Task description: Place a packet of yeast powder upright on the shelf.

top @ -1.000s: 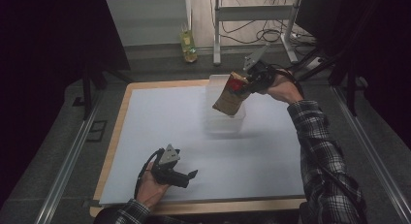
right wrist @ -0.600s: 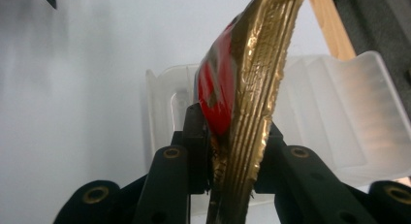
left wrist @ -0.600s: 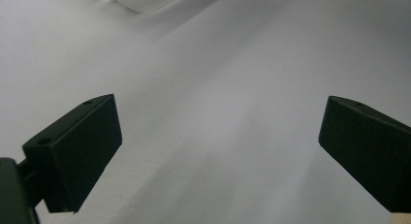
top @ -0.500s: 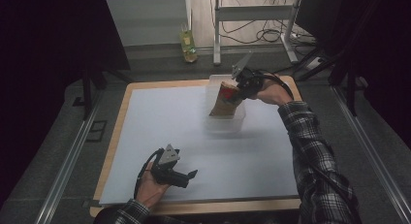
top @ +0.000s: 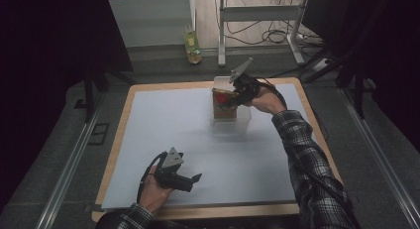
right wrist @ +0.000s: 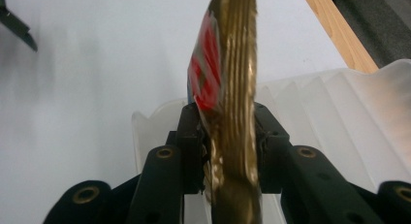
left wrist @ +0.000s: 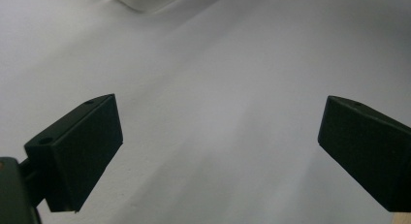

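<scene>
A gold snack bag with a red patch [top: 223,106] hangs upright, its lower end inside a clear plastic bin [top: 232,126] at the back middle of the white mat. My right gripper [top: 231,96] pinches the bag's top edge from the right. In the right gripper view the bag [right wrist: 232,64] stands between the pads of that gripper [right wrist: 227,141], which still touch it; the jaws have just been opening slightly. The bin [right wrist: 339,117] lies below. My left gripper [top: 196,180] rests open near the front edge, its jaws [left wrist: 218,151] wide apart over bare mat.
The white mat [top: 163,135] covers a wooden tabletop [top: 317,125]. A green bottle [top: 192,46] stands on the floor beyond the table, beside a metal frame leg [top: 221,30] and cables. Dark surroundings flank both sides.
My right gripper has carried the bag left and down, lowering it into the bin. The left gripper has stayed where it was.
</scene>
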Demonstrator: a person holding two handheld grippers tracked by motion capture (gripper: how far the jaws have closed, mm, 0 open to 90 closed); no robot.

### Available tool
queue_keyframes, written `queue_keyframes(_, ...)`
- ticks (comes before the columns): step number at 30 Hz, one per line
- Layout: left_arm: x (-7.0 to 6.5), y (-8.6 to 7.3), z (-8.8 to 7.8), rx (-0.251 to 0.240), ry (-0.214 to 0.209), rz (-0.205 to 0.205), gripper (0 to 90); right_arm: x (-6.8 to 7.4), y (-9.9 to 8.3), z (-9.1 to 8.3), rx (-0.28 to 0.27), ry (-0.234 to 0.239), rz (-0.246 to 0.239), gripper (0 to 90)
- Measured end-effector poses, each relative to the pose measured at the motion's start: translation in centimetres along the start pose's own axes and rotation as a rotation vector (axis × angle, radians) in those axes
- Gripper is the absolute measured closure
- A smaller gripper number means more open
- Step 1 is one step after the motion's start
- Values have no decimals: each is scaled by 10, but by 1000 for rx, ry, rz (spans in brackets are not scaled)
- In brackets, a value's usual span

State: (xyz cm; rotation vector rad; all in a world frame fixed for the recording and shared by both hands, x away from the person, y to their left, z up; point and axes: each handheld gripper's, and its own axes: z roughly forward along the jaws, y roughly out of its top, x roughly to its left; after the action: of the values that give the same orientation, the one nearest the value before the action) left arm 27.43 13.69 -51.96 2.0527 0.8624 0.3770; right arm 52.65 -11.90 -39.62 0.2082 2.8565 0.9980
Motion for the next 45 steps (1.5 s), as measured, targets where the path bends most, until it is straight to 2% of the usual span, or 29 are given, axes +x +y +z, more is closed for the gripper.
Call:
queue_keyframes(6, 1, 0, -1, -9, 0, -7, 23, 1, -4, 4, -27, -5, 37, 672)
queue_keyframes(9, 1, 0, 0, -11, 1, -9, 21, 3, -6, 3, -37, -8, 39, 637)
queue_keyframes(13, 1, -1, 1, -10, 8, -9, 20, 5, -10, -1, -61, -19, 65, 572)
queue_keyframes(22, 3, -2, 3, -18, 9, -20, 18, 11, -10, -9, -91, -40, 76, 501)
queue_keyframes(34, 3, -4, 7, -4, 63, 15, 22, 21, -5, -21, -116, -76, 94, 379)
queue_keyframes(40, 7, -3, 4, -54, 44, -8, 30, 24, -6, -25, -123, -97, 102, 331)
queue_keyframes(45, 10, -3, 4, -44, 48, -31, 33, 27, -7, -30, -133, -119, 119, 296)
